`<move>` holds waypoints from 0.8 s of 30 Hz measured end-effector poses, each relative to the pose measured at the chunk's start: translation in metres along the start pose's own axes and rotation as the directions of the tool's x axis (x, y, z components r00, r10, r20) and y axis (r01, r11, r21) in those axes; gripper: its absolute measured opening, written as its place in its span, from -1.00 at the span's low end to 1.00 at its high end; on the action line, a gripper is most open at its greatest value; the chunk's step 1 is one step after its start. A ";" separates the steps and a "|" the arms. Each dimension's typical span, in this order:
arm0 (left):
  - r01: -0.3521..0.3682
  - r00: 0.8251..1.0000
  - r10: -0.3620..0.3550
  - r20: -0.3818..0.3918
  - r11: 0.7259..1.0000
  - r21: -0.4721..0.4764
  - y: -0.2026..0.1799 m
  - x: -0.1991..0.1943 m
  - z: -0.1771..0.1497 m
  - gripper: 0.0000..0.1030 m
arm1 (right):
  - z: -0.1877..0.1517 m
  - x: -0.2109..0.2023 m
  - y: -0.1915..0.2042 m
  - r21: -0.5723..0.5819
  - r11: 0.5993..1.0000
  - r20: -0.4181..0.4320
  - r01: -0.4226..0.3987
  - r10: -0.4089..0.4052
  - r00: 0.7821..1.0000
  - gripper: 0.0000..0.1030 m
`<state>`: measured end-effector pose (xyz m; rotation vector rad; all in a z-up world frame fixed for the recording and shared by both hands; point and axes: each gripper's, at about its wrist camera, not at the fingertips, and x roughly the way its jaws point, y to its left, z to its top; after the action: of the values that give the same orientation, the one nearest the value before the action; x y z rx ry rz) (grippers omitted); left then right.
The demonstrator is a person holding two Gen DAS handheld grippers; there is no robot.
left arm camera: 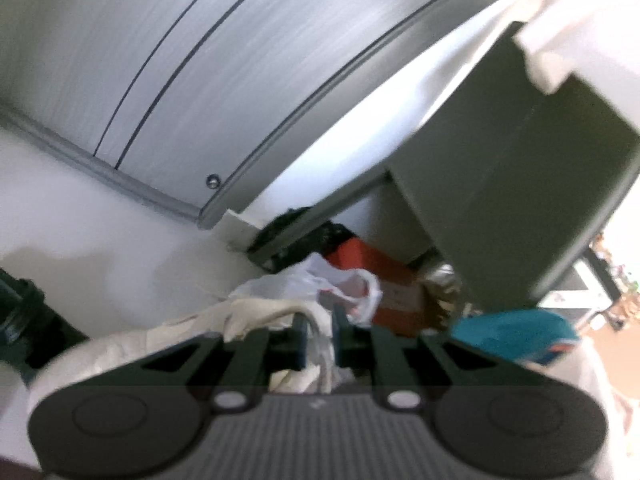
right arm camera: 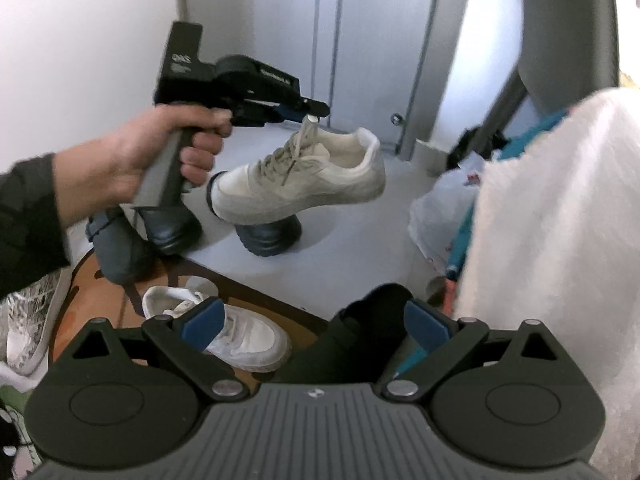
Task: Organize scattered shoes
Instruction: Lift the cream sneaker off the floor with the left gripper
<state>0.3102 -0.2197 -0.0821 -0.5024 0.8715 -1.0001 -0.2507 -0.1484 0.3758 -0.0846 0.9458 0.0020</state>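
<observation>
A beige lace-up sneaker (right arm camera: 304, 180) hangs in the air by its laces, tilted with the toe low at the left. A hand holds my left gripper (right arm camera: 316, 114) just above it, shut on the lace. In the left wrist view the lace and cream upper (left arm camera: 256, 316) bunch between the near-closed fingers of that left gripper (left arm camera: 320, 340). My right gripper (right arm camera: 314, 322) stands open, holding nothing, above a white sneaker (right arm camera: 240, 336) on the brown floor. Three black shoes (right arm camera: 268, 234) lie under and left of the hanging sneaker.
A silver shoe (right arm camera: 28, 320) lies at the far left. A white plastic bag (right arm camera: 440, 208), a red box (left arm camera: 376, 268) and teal cloth (left arm camera: 516, 332) crowd the corner by the grey doors (right arm camera: 372, 40). A fluffy white cloth (right arm camera: 552, 240) fills the right side.
</observation>
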 end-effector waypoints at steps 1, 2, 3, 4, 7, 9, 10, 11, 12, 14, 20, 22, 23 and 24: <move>0.008 1.000 -0.008 0.000 1.000 0.000 -0.002 -0.012 -0.002 -0.77 | 0.000 0.000 0.003 -0.017 1.000 0.008 -0.001 0.001 1.000 0.93; 0.014 1.000 -0.014 0.000 1.000 0.001 -0.004 -0.024 -0.004 -0.77 | 0.000 0.001 0.005 -0.028 1.000 0.013 -0.003 0.003 1.000 0.93; 0.017 1.000 -0.017 -0.001 1.000 0.004 -0.006 -0.035 -0.007 -0.77 | -0.001 0.001 0.010 -0.051 0.999 0.020 -0.007 0.008 1.000 0.93; 0.017 1.000 -0.017 -0.002 1.000 0.010 -0.007 -0.044 -0.009 -0.77 | -0.001 0.001 0.013 -0.064 0.998 0.025 -0.006 0.008 1.000 0.93; 0.020 1.000 -0.020 0.002 1.000 0.020 -0.009 -0.075 -0.018 -0.77 | -0.002 0.003 0.023 -0.089 0.996 0.047 0.007 -0.003 0.999 0.92; 0.028 1.000 -0.028 0.005 0.999 0.020 -0.008 -0.093 -0.023 -0.77 | -0.003 0.005 0.032 -0.109 0.994 0.051 0.000 0.006 0.999 0.91; 0.032 0.999 -0.033 0.007 0.999 0.018 -0.006 -0.104 -0.026 -0.77 | -0.005 0.007 0.038 -0.120 0.993 0.049 -0.001 0.007 0.999 0.87; 0.035 0.999 -0.036 0.007 0.999 0.016 -0.005 -0.112 -0.027 -0.77 | -0.006 0.007 0.042 -0.125 0.992 0.048 -0.003 0.010 0.999 0.83; 0.038 0.999 -0.038 0.007 0.999 0.014 -0.004 -0.124 -0.031 -0.77 | -0.009 0.009 0.051 -0.140 0.990 0.052 -0.011 0.018 0.998 0.75; 0.037 0.999 -0.038 0.009 0.999 0.013 -0.002 -0.140 -0.036 -0.77 | -0.013 0.012 0.071 -0.175 0.984 0.060 -0.028 0.039 0.997 0.70; 0.031 0.999 -0.031 0.030 1.000 0.005 0.013 -0.190 -0.057 -0.77 | -0.021 0.023 0.127 -0.277 0.959 0.077 -0.059 0.083 0.994 0.69; 0.029 0.999 -0.028 0.045 0.999 -0.013 0.020 -0.209 -0.065 -0.77 | -0.021 0.030 0.143 -0.259 0.962 0.067 -0.084 0.105 0.992 0.69; 0.029 0.998 -0.028 0.052 0.999 -0.016 0.022 -0.216 -0.068 -0.77 | -0.021 0.034 0.151 -0.247 0.964 0.062 -0.097 0.116 0.991 0.69; 0.030 0.998 -0.029 0.060 0.999 -0.017 0.025 -0.224 -0.072 -0.77 | -0.022 0.038 0.159 -0.240 0.964 0.056 -0.110 0.127 0.990 0.70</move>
<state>0.2065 -0.0094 -0.0523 -0.5590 0.8217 -1.0001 -0.2526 0.0068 0.3213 -0.2469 0.8748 0.2281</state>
